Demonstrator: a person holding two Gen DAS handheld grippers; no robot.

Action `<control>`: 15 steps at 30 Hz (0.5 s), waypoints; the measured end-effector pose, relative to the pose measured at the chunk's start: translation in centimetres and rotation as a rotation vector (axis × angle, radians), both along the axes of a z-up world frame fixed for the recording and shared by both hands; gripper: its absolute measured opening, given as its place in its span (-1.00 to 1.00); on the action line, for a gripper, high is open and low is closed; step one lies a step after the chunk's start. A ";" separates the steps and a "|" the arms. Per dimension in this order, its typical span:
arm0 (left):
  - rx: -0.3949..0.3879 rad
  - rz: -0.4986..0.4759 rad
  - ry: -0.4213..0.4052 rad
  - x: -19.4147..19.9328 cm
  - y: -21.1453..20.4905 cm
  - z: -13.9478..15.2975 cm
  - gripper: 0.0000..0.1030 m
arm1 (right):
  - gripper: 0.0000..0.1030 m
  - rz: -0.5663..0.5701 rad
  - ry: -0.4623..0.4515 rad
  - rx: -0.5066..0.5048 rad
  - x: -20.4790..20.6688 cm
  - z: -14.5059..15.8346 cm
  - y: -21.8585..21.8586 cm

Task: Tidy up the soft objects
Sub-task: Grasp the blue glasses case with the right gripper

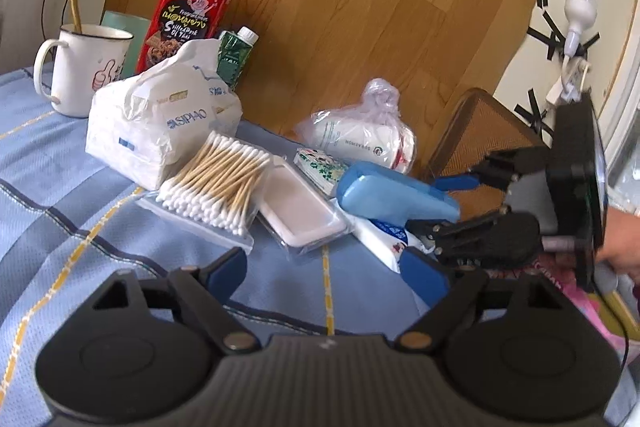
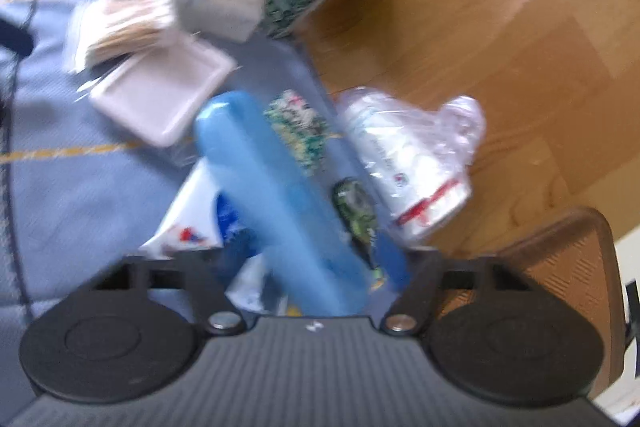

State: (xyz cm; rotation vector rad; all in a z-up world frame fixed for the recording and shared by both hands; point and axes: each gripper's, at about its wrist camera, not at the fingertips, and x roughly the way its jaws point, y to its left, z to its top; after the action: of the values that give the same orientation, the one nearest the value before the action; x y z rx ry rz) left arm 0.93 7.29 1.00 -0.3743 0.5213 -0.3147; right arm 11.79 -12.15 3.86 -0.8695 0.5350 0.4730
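left gripper [image 1: 332,267] hangs low over the blue cloth [image 1: 80,187] at lower centre of the left wrist view, fingers spread wide, nothing between them.

right gripper [image 1: 432,203] enters from the right edge of that view, fingers either side of the blue case [image 1: 394,193]. in the right wrist view the case [image 2: 276,195] runs from frame centre down to the gripper body, blue pads flanking its near end. whether the pads press it or only bracket it: cannot tell, the frame is blurred.

the soft things lie in a tight cluster at mid frame: tissue pack [image 1: 160,131] at left centre, cotton swabs [image 1: 216,183] in a clear bag touching its front, a white pad in clear wrap [image 1: 300,211] just beside, a small floral packet [image 1: 320,167] behind the case, a knotted bag of white rolls [image 1: 368,135] further back, and a white printed packet [image 1: 384,235] under the case's near end.

risks, as judgements:
- the case rests across the printed packet; lifting or dragging it may pull the packet along.
- the case looks smooth and rigid; a grip near one end could let it pivot and swing into the floral packet or the rolls.
- the rolls sit near the cloth's far edge; a nudge may send them to the wooden floor [image 1: 360,7].
- the mug [image 1: 88,67] and red box [image 1: 188,15] at upper left stand well apart, low concern.
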 end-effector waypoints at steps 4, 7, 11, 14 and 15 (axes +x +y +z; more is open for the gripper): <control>-0.031 0.012 0.002 -0.1 0.5 -0.3 0.69 | -0.17 0.032 -0.066 -0.033 -2.9 -0.4 0.4; -0.052 0.025 0.008 0.0 1.0 -0.4 0.69 | -0.22 0.026 -0.091 -0.025 -5.8 -0.5 0.3; -0.088 0.028 0.035 0.2 1.5 -0.7 0.69 | -0.35 0.060 -0.096 -0.027 -10.4 -1.9 0.1; -0.109 0.030 0.060 0.4 1.8 -1.0 0.69 | -0.13 0.112 -0.013 0.054 -14.4 -2.3 -0.3; -0.115 0.029 0.067 0.5 1.8 -1.0 0.69 | 0.02 0.119 0.007 0.098 -15.5 -2.1 -0.5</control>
State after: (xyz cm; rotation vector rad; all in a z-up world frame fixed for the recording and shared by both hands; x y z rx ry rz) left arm 1.40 9.11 -0.05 -0.5044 0.5644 -0.3058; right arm -3.70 -12.68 1.75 -0.8084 0.4645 0.6062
